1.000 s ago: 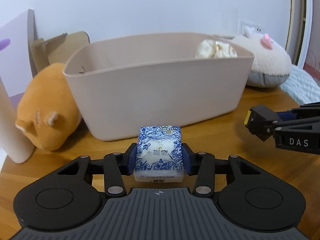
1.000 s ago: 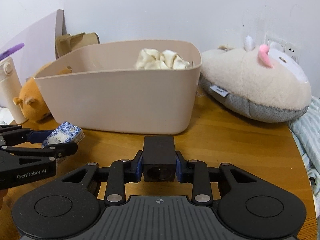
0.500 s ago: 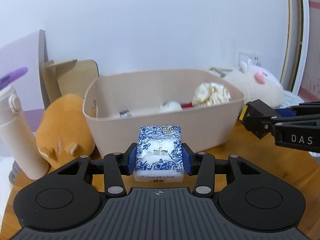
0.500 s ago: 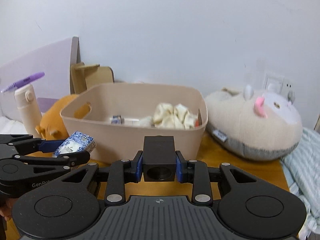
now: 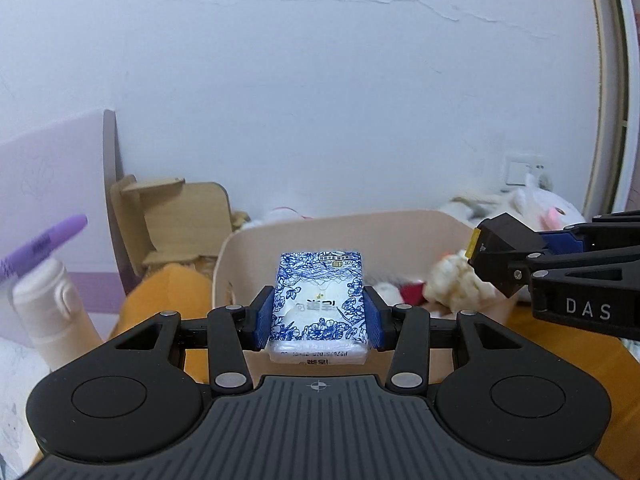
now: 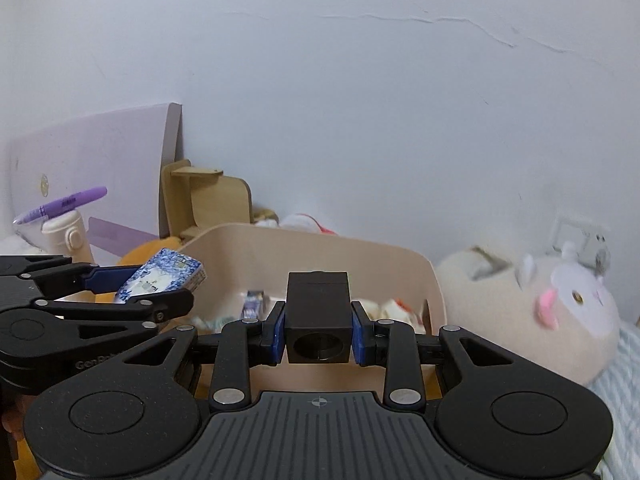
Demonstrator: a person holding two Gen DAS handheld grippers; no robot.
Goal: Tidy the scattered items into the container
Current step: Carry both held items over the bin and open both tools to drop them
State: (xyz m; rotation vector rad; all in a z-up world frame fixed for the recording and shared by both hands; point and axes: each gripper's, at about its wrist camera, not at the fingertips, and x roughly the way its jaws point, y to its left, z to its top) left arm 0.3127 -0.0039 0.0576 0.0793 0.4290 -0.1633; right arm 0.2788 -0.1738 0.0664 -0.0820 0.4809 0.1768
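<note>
The tissue pack (image 5: pixel 319 304) was a small soft packet wrapped in glossy white film printed with blue flowers, with some printed characters on its face and along its near edge. It sat clamped between the blue pads of the left tongs (image 5: pixel 319 312), held in the air in front of the near wall of the beige container (image 5: pixel 400 236). From the right wrist view the same tissue pack (image 6: pixel 160 276) appeared tilted, near the container's (image 6: pixel 320 248) left rim.

The right tongs (image 6: pixel 318 320) were closed on a black cube (image 6: pixel 318 312) with a round recess in its near face; in the left wrist view a yellow face showed on the black cube (image 5: pixel 500 248), which hung over the container's right part.

Inside the container lay a crumpled cream cloth (image 5: pixel 452 284), something red and a few small items, blurred. An orange plush (image 5: pixel 168 292) lay to the container's left, beside a white bottle (image 5: pixel 52 312) with a purple marker (image 5: pixel 44 244) above it. A cream plush with a pink ear (image 6: pixel 532 312) rested to the right on the desk (image 5: pixel 568 332).
</note>
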